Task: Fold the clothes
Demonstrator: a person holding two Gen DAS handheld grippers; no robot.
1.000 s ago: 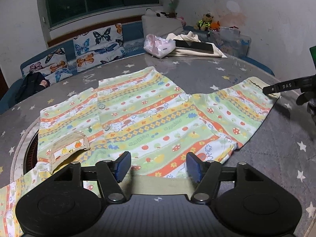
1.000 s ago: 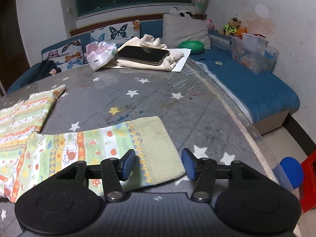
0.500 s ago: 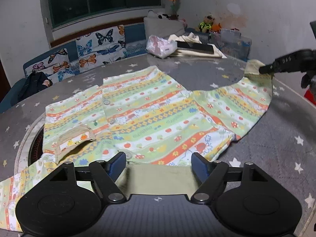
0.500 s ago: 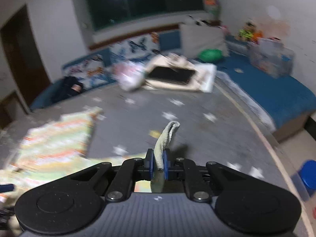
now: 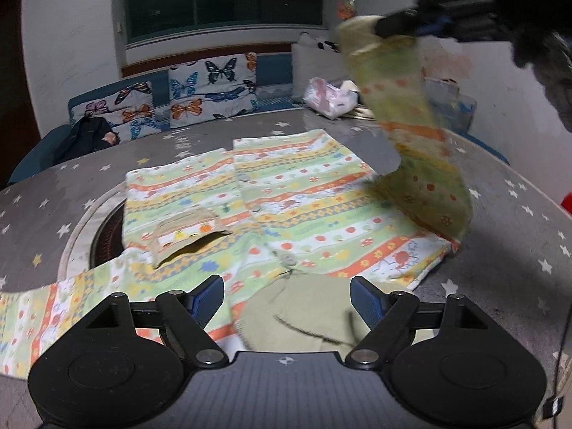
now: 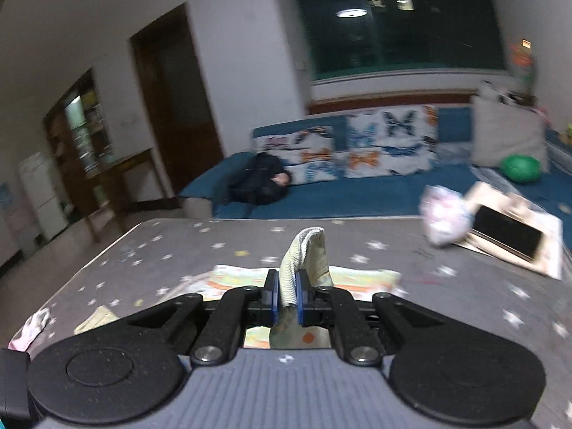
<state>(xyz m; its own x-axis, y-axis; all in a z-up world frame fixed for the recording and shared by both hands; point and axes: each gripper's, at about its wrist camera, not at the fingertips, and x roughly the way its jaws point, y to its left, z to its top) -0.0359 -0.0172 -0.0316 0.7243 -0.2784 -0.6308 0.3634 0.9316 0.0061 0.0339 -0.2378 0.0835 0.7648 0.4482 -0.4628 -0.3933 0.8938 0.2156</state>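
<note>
The striped shirt (image 5: 286,207) lies flat on the starry surface (image 5: 500,250). The right gripper (image 6: 287,298) pinches its blurred sleeve cuff (image 6: 307,257), apparently lifted above the shirt. The left gripper (image 5: 286,298) hovers spread at the shirt's collar.

Nothing here can be read. The shirt (image 5: 293,211) spread on the worktop (image 5: 500,243) shows stripes, flowers and little cartoon figures, with perhaps tiny lettering in one band, too small and blurred to make out. Neither claw carries any legible marking.
</note>
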